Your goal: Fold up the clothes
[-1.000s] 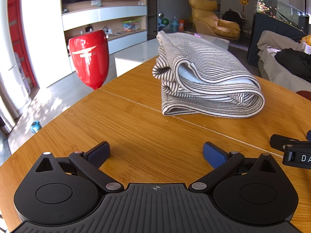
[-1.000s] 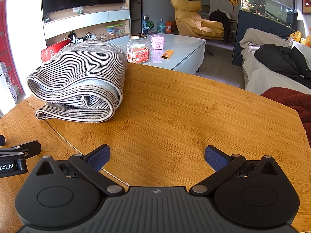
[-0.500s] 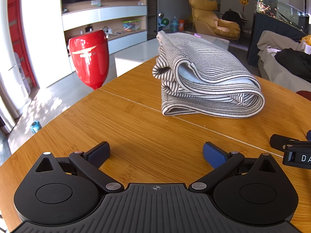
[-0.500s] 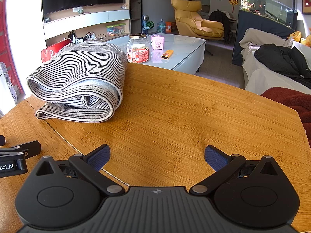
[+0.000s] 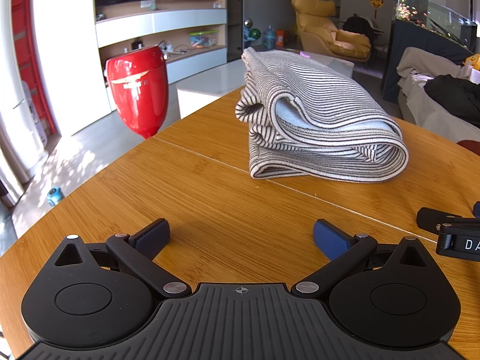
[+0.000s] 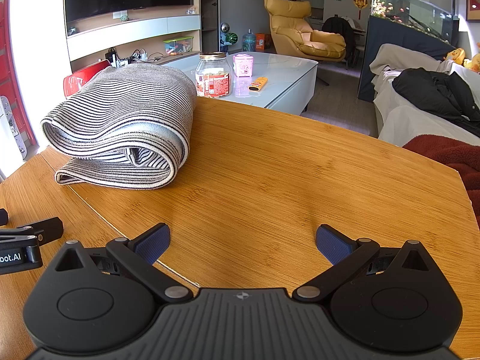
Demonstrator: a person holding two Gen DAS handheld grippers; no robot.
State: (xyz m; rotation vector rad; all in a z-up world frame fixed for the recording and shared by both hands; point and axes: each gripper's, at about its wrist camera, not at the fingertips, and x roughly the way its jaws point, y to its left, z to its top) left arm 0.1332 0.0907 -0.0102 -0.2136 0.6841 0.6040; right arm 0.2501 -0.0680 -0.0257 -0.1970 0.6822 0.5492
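A grey and white striped garment [image 5: 318, 126] lies folded into a thick bundle on the wooden table [image 5: 210, 198]; in the right wrist view the same garment [image 6: 126, 129] sits at the far left. My left gripper [image 5: 241, 235] rests low over the table, open, with nothing between its blue pads, well short of the garment. My right gripper [image 6: 243, 244] is open too and holds nothing, with the garment ahead and to its left. Each gripper shows at the edge of the other's view: the right gripper [image 5: 450, 231] and the left gripper [image 6: 21, 243].
A red rounded object [image 5: 136, 90] stands on the floor beyond the table's left edge. A white coffee table [image 6: 279, 75] carries a jar [image 6: 213, 75], a pink box and an orange item. A sofa with dark clothing [image 6: 438, 96] and a red blanket [image 6: 447, 156] lie to the right.
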